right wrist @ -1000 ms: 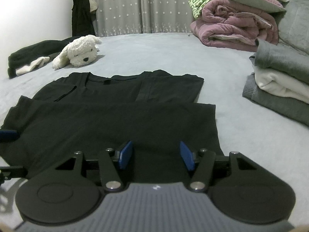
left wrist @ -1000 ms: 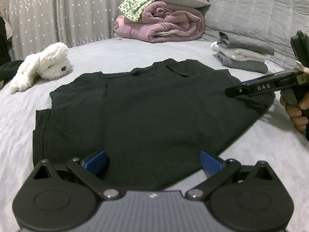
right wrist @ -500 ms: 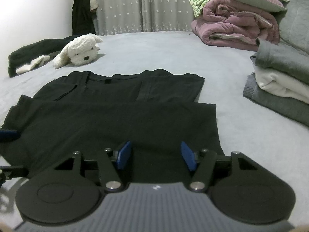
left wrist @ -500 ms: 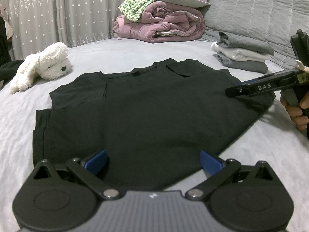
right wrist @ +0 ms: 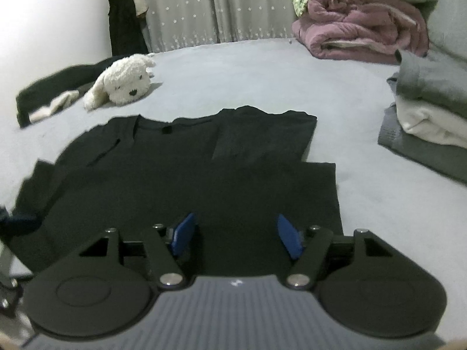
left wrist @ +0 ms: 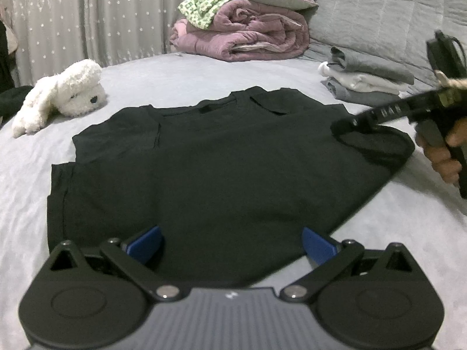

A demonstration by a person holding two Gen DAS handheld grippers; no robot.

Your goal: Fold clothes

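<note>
A black T-shirt (left wrist: 221, 157) lies flat on the grey bed (left wrist: 181, 78), collar at the far side and both sleeves folded inward. At its near hem my left gripper (left wrist: 232, 245) is open, its blue pads (left wrist: 146, 245) wide apart over the cloth. In the right wrist view the same T-shirt (right wrist: 204, 172) fills the middle. My right gripper (right wrist: 236, 237) is open over the hem near the shirt's right corner. The left wrist view shows the right gripper (left wrist: 364, 118) from the side, blurred, held by a hand (left wrist: 440, 157). The left gripper's pad (right wrist: 20, 220) shows at the left edge.
A white plush dog (left wrist: 64, 93) lies left of the shirt. A stack of folded grey and white clothes (left wrist: 367, 78) sits to the right. A rolled pink quilt (left wrist: 245, 35) with bedding on top is at the back. Dark garments (right wrist: 58, 84) lie far left.
The right gripper has shifted a little inward over the shirt's right corner and tilted, now blurred. Its pads stand slightly wider apart. The left gripper and the shirt are unchanged.
</note>
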